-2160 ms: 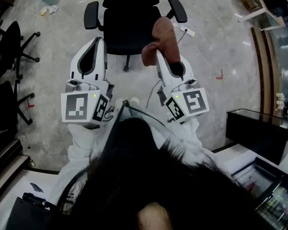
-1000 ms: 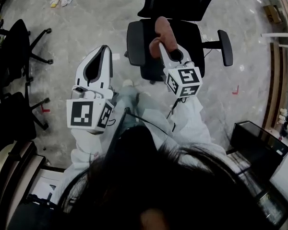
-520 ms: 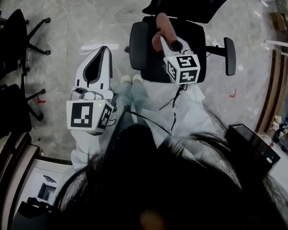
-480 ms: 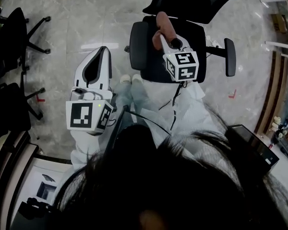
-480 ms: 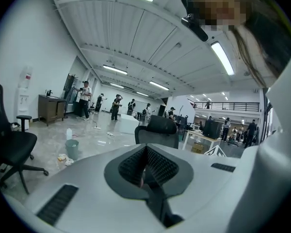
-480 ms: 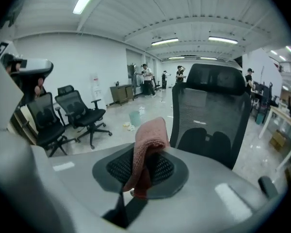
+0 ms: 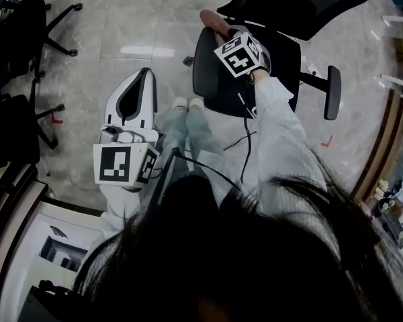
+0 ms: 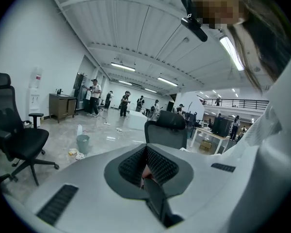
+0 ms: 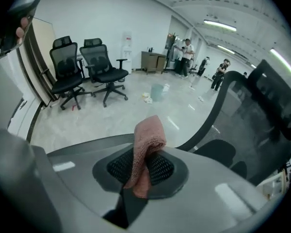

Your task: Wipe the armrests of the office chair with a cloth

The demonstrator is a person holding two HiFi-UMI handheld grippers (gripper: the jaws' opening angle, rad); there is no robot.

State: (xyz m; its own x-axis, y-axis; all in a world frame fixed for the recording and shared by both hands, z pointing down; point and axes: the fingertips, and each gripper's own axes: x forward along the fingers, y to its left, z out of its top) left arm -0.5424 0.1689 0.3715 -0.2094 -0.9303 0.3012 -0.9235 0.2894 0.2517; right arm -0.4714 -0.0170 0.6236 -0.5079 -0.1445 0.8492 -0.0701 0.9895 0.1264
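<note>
OFFICE CLEAN-UP: A person's right gripper (image 7: pixel 221 31) clamps a folded pink cloth (image 9: pixel 146 147) tight between its jaws, the fabric standing up past the fingertips, over the near armrest (image 7: pixel 201 66) of a black office chair (image 7: pixel 275 59); whether cloth and armrest touch cannot be told. The chair's mesh backrest (image 9: pixel 252 110) rises to the right of this gripper, and the other armrest (image 7: pixel 333 92) lies well off on that same side. The left gripper (image 7: pixel 144 78) hangs well to the left of the right one, clear of the chair, its jaws pressed together and pointing out across the open office floor. Two more black chairs (image 9: pixel 104 64) stand ahead of the right gripper, to its left, with a pale bin (image 9: pixel 156 91) on the floor beyond the cloth
</note>
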